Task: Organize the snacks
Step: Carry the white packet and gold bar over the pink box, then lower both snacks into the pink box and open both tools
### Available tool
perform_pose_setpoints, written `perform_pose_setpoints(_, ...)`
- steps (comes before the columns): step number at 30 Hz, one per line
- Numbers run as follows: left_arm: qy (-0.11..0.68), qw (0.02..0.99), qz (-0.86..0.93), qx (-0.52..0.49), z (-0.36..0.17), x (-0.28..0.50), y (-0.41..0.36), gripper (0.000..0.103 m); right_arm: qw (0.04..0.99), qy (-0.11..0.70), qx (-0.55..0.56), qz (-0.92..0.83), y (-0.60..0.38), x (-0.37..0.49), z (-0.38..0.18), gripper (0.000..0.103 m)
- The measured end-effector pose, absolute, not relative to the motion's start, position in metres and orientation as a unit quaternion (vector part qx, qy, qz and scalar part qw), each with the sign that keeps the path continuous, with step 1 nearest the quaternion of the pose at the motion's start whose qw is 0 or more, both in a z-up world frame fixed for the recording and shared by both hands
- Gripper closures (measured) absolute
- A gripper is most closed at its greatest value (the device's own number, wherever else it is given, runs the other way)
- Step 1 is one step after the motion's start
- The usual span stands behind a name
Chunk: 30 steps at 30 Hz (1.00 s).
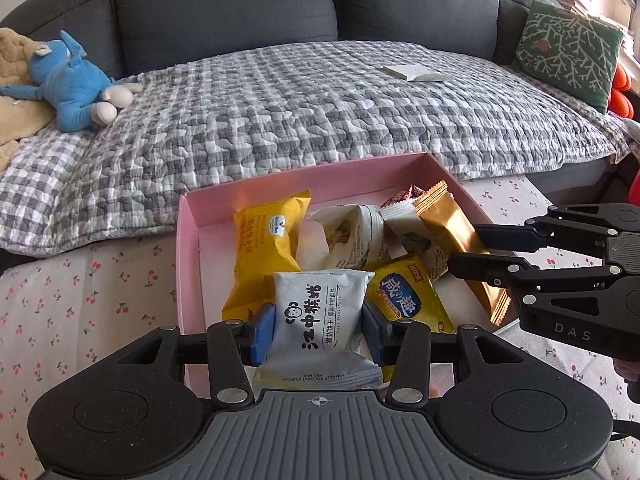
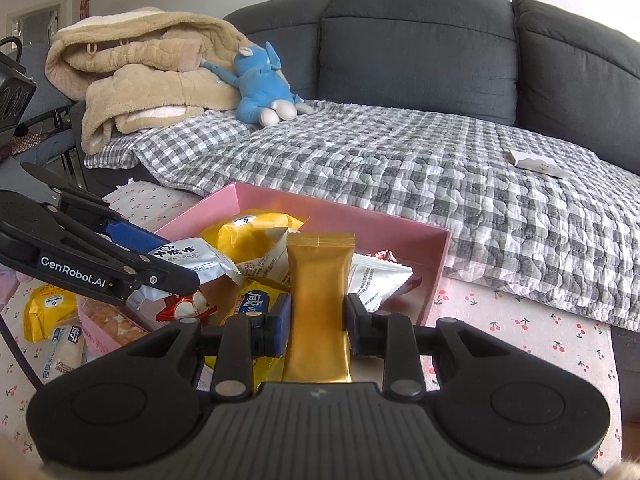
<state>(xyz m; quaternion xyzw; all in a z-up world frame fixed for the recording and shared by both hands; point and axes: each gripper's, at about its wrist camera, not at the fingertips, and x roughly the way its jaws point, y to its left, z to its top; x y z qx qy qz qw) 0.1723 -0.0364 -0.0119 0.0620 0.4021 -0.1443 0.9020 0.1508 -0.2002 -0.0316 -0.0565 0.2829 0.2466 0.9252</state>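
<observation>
Left claw [image 1: 319, 326], blue pads pinching a glossy white pouch [image 1: 320, 312] by its sides, above the near end of the shallow pink box [image 1: 188, 240]. Crinkled yellow, white and gold wrappers fill the box on the cherry-print surface [image 1: 80, 300]. Right claw [image 2: 319, 320] clamps a smooth gold sachet [image 2: 320, 280] upright. Only the right view shows packets [image 2: 48, 316] outside the box, left.
</observation>
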Motion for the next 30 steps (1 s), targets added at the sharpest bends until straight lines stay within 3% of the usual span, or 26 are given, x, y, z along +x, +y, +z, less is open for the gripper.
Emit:
perform_pose_setpoints(12,0.382,0.909,-0.153,0.072,-0.016,0.19,-0.05,0.059,0.925,0.286,-0.067,0.242,-0.198,0.156,-0.038,0.077)
perform_pose_setpoints(30,0.363,0.919,-0.152,0.006,-0.02,0.209,-0.053,0.059,0.924,0.289,-0.065,0.243,-0.199,0.157,-0.039,0.075)
